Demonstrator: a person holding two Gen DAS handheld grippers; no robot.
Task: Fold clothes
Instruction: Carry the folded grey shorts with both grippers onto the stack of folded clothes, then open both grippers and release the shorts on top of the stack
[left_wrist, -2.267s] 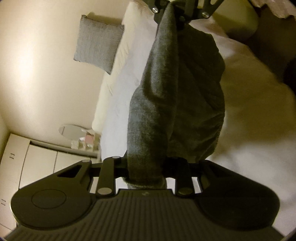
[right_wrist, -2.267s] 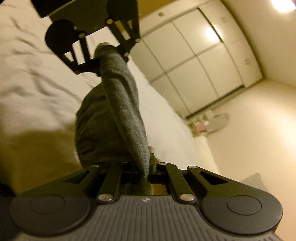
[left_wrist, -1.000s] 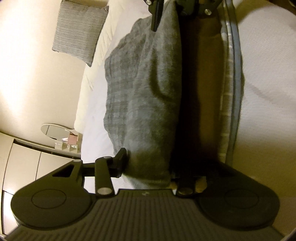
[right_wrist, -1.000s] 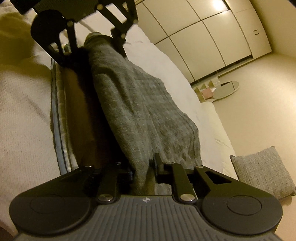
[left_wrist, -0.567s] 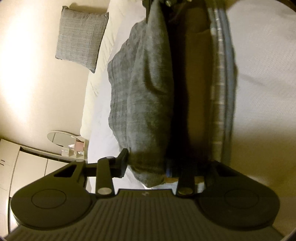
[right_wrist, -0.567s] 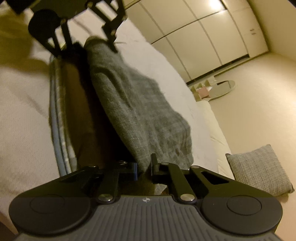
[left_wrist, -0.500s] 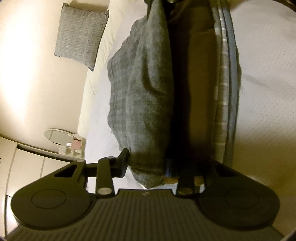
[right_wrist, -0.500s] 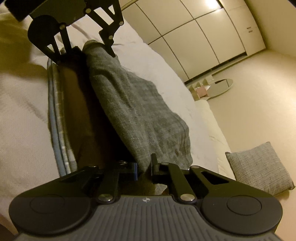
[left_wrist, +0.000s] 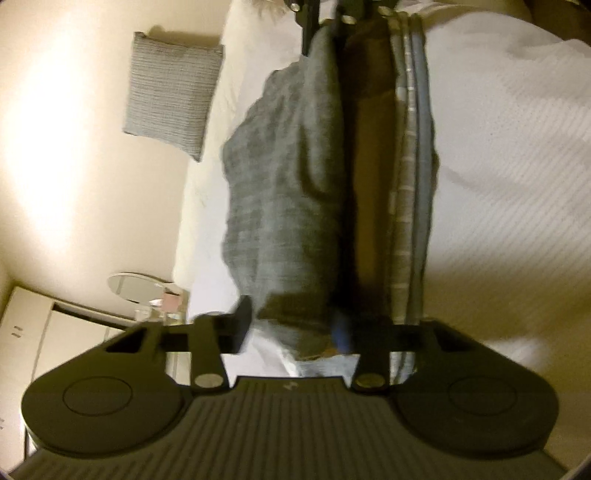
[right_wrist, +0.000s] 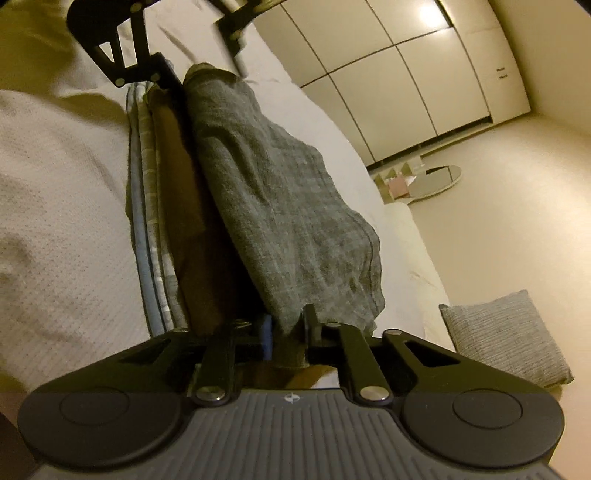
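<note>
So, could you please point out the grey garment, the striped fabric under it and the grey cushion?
grey garment (right_wrist: 288, 206): right wrist view, middle of its top surface.
striped fabric (right_wrist: 147, 229): right wrist view, exposed folded edge.
grey cushion (left_wrist: 170, 92): left wrist view, centre of its face.

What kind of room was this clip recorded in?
Most likely a bedroom: a bed with a white cover, tall pale wardrobe doors, and a grey cushion on the floor, with folded clothes stacked on the bed.

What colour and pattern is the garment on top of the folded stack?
Grey, with a faint check. The top garment shows best in the right wrist view.
</note>
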